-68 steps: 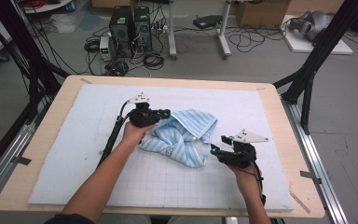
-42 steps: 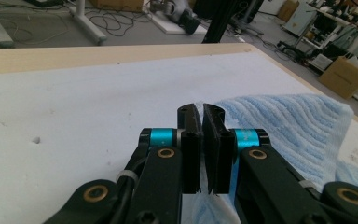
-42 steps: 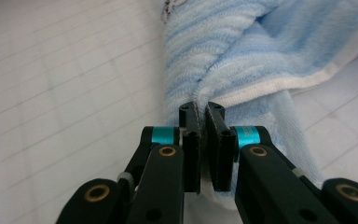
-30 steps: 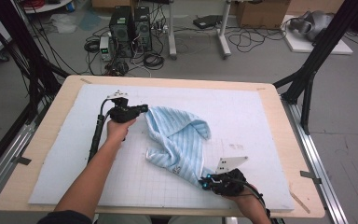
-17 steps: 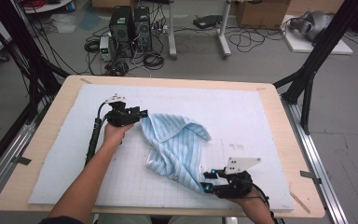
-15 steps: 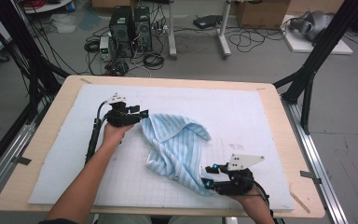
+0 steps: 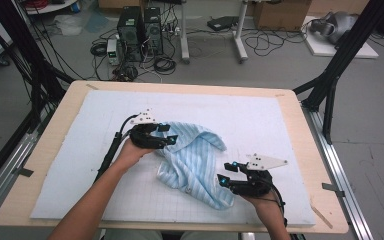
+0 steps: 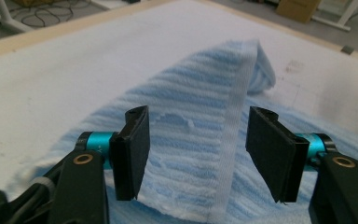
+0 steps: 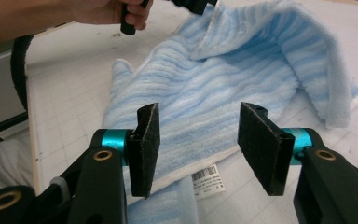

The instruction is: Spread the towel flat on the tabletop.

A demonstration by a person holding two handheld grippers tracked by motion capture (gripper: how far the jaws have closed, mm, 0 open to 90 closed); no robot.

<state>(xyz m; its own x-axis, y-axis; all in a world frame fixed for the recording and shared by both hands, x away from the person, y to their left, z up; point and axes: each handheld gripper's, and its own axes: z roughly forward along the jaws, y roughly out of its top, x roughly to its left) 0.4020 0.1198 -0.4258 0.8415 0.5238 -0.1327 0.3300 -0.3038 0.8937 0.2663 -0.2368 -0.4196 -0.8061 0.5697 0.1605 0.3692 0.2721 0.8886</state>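
Both claws have just been opening and now let go of the towel (image 7: 195,162), crumpled mid-frame on the desk (image 7: 55,145). Left claw (image 7: 169,135) hovers at its upper-left edge; right claw (image 7: 225,174) sits lower right.

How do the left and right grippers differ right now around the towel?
The left gripper sits at the towel's far edge, its fingers straddling a raised hem; the right gripper is at the near corner, over flat cloth beside the tag. Both have just been opening and grip nothing.
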